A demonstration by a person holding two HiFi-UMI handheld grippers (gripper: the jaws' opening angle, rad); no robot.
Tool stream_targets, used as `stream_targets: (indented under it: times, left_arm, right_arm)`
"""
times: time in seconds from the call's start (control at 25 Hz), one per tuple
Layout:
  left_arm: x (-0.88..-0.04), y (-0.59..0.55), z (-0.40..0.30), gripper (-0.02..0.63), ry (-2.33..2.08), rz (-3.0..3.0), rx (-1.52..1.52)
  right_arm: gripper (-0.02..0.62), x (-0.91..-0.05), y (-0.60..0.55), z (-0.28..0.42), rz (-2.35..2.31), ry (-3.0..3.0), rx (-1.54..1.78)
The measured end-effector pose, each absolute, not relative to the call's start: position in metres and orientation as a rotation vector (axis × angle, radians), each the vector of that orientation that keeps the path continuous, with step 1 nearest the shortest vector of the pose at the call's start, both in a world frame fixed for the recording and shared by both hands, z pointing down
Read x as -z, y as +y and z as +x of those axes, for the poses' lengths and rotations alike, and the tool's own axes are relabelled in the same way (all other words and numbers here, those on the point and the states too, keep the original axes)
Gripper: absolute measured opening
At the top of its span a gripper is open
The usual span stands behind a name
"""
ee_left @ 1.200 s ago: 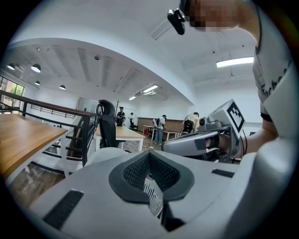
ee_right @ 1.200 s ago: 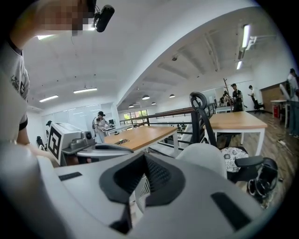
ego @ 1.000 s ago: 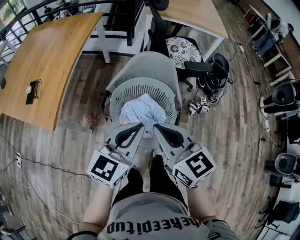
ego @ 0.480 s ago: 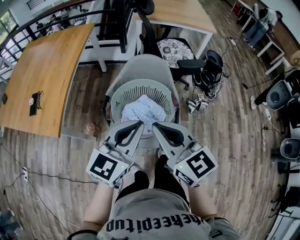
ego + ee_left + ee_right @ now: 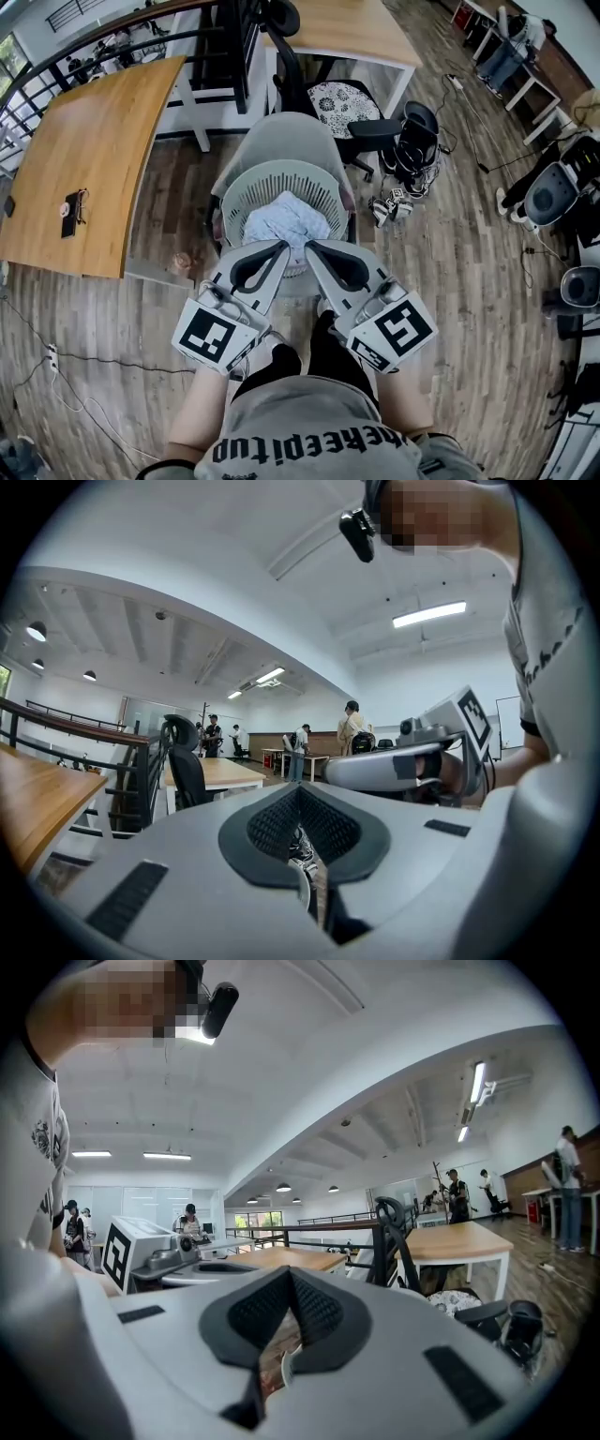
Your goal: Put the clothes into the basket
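Note:
A grey slatted laundry basket (image 5: 246, 187) stands on a grey chair (image 5: 281, 136) in front of me. Light blue clothes (image 5: 286, 217) lie bunched inside it. My left gripper (image 5: 279, 247) and right gripper (image 5: 309, 249) are held level and side by side, their tips just over the basket's near rim. Both are shut with nothing between the pads. In the left gripper view the left gripper (image 5: 298, 789) has its dark pads together, and the right gripper (image 5: 412, 761) shows beside it. The right gripper view shows the right gripper (image 5: 286, 1274) closed too.
A long wooden table (image 5: 84, 159) runs along the left, with a second table (image 5: 347, 23) at the back. A black office chair with a patterned cushion (image 5: 342, 98) stands behind the basket. Cables and headphones (image 5: 412, 150) lie on the floor to the right. My legs (image 5: 300, 361) are below the grippers.
Both grippers have risen a little together and stayed shut and empty. The basket and the clothes in it have not moved.

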State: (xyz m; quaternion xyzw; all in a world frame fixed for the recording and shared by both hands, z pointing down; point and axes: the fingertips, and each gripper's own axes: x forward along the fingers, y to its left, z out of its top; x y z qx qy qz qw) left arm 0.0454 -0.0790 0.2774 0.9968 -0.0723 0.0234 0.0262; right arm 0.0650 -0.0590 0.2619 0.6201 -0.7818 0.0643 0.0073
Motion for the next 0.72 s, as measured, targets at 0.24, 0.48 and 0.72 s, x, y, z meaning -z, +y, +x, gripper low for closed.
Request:
stream_targets:
  times: [0.24,0.48,0.72]
  left_arm:
    - [-0.272,-0.074,0.036,0.012,-0.224,3.094,-0.053]
    - [-0.272,-0.069,0.025,0.012,-0.241,3.096,-0.052]
    - [-0.27,-0.064,0.019,0.012,-0.237,3.106,-0.021]
  right_arm:
    - [0.011,-0.26,-0.055,0.056,1.945,-2.447,-0.186]
    - [0.011,-0.262,-0.049,0.045,1.946,-2.452,-0.19]
    - [0.011,-0.262,-0.043,0.038,1.951,-2.438,-0.183]
